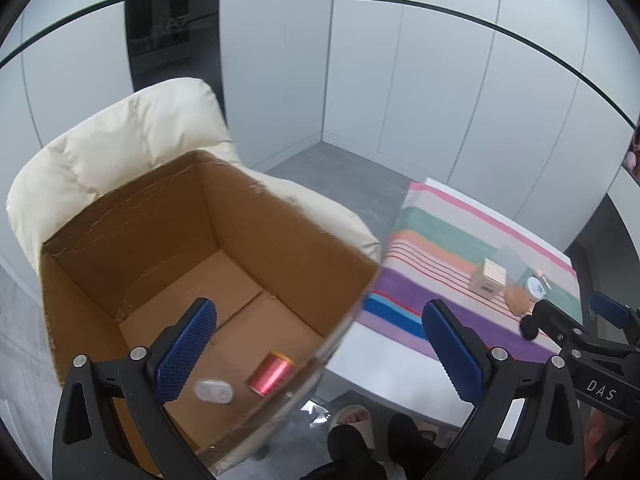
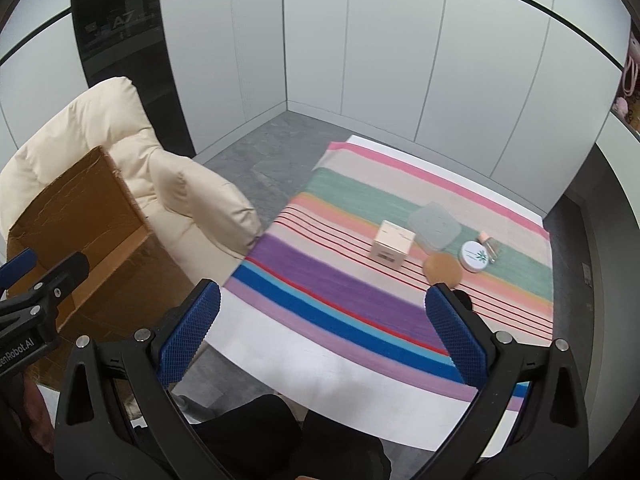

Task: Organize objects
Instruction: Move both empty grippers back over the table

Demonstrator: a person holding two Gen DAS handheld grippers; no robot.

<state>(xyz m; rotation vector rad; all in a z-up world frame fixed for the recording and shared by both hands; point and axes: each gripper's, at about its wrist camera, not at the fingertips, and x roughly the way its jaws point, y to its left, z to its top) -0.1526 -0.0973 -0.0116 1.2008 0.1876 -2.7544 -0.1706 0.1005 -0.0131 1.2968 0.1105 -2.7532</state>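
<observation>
Since five small items remain on the striped cloth (image 2: 344,300), the small square box (image 2: 392,249) looks the likeliest next pick: light, stiff card by appearance, flat opposite faces, so a pinch across its side walls should hold. It stands upright near the cloth's far right part. Just behind it, touching or nearly so, lies a translucent grey-green lid-like piece (image 2: 434,225), thin and probably slippery. A tan round pad (image 2: 443,270) sits just in front and right of the box; beside that a white round tin (image 2: 476,256), then a small bottle (image 2: 489,243) lying down, possibly glass, so fragile.

Right gripper (image 2: 320,340): spread wide, empty, hovering above the near part of the surface (image 2: 280,360). Near half of cloth bare; open approach from the front.

Left gripper (image 1: 318,352): spread, empty, over the cardboard box (image 1: 100,340) on a cream armchair (image 1: 120,148). Inside: a red thread spool (image 1: 272,373) and a white oval case (image 1: 213,391). Box walls are high; its rim stands close to the surface edge, which any transfer must clear.
</observation>
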